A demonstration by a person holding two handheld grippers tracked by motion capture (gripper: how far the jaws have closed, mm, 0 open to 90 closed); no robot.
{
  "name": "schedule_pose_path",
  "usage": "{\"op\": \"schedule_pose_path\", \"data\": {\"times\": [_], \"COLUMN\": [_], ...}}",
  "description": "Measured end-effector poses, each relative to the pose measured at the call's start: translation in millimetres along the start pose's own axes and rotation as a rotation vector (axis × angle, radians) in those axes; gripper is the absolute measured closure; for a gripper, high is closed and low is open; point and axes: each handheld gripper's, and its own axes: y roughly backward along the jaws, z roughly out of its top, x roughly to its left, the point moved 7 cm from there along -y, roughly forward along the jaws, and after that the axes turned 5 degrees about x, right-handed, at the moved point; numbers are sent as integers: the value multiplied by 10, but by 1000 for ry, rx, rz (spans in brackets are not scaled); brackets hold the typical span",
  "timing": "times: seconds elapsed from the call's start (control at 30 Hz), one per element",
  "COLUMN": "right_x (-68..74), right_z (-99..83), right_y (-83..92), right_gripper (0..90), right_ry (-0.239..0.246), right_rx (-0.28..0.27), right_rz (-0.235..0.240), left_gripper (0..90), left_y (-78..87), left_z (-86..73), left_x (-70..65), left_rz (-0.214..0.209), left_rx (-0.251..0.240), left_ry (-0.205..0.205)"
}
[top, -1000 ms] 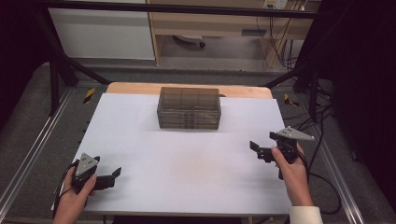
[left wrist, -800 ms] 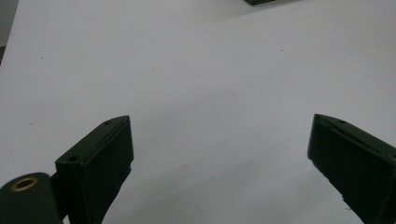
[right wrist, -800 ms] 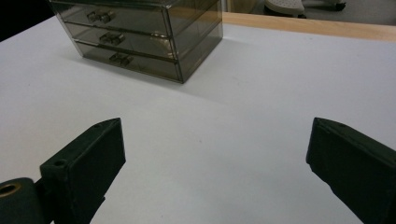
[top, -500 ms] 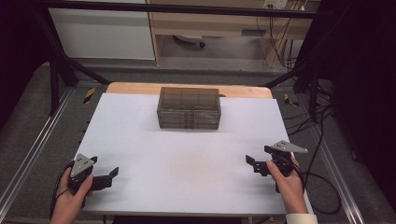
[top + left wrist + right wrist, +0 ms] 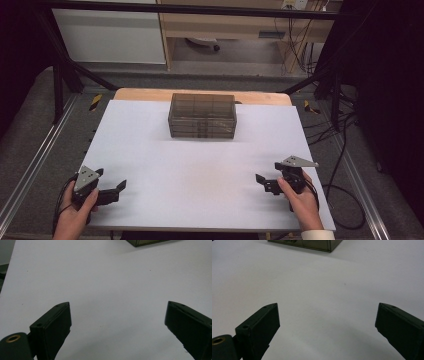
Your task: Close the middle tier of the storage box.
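Both grippers wait far back from the see-through drawer box.

The drawer box sits ahead of both grippers, its long side lying across. The left gripper and right gripper have jaws wide apart, holding nothing. The right one looks a bit nearer. Bare white table lies between, nothing blocking.

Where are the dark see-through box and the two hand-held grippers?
Dark see-through box (image 5: 202,116): high view, middle of its lid and front.
Left hand-held gripper (image 5: 120,187): high view, midway between its open jaw tips.
Right hand-held gripper (image 5: 259,180): high view, midway between its open jaw tips.
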Motion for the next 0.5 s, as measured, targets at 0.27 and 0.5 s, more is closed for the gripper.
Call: {"op": "schedule_pose_path", "data": {"times": [0.27,0.5], "right_x": [87,159], "right_z": [-11,9], "right_y": [-93,-163], "right_gripper": [59,47], "right_ry": [42,59], "right_rx": [22,26], "right_rz": [16,34], "left_gripper": [67,67], "left_y": [-24,-33], "left_z": [-10,-15], "left_x": [-14,-30], "left_rz": [-5,-10], "left_rx": [8,13], "left_ry": [0,-2]}}
